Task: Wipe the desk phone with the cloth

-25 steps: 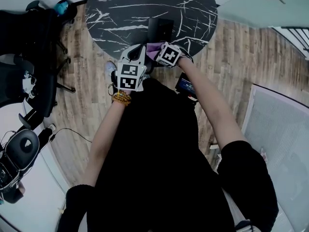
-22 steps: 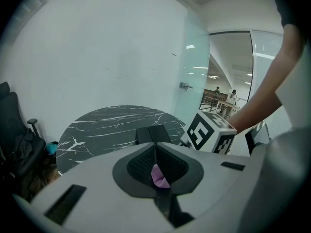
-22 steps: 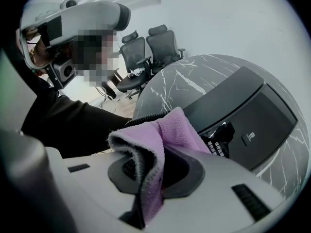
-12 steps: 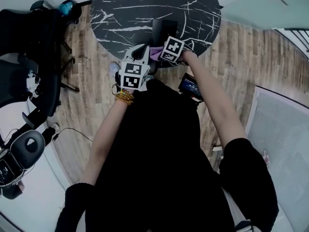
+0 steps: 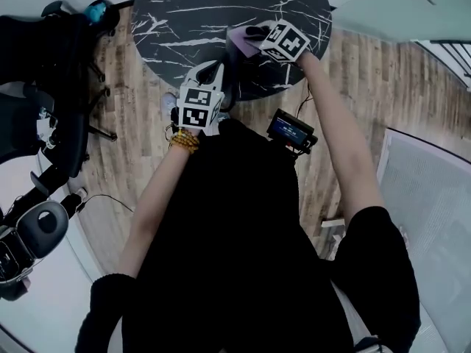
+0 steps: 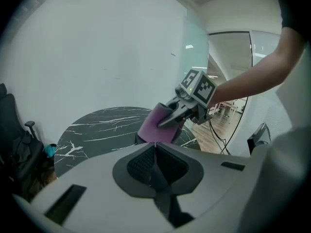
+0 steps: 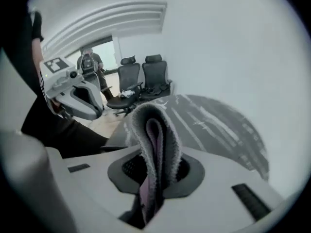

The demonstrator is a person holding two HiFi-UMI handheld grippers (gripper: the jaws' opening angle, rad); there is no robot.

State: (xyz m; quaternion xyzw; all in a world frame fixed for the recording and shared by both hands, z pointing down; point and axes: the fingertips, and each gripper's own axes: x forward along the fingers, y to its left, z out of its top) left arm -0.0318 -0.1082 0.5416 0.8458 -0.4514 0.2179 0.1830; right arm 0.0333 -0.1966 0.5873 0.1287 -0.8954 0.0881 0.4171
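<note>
Head view shows my right gripper [image 5: 256, 34] has just swung out from the near rim, where it sat beside my left gripper [image 5: 215, 70] half a second ago, to the middle of the round black white-veined table [image 5: 184, 13]. It has carried the purple microfibre cloth [image 5: 237, 39] to the spot where the dark desk phone [image 6: 138, 139] stood uncovered earlier. The cloth now hides nearly all of the phone, and only a dark edge shows beneath it in the left gripper view. I judge the wipe is just starting, though I cannot tell whether cloth and phone touch yet. My right fingers are clamped tight on a doubled-over loop of the cloth, which stands up between them in the right gripper view. My left fingers are pressed together with nothing between them. That gripper has stayed at the near rim, apart from the phone.
</note>
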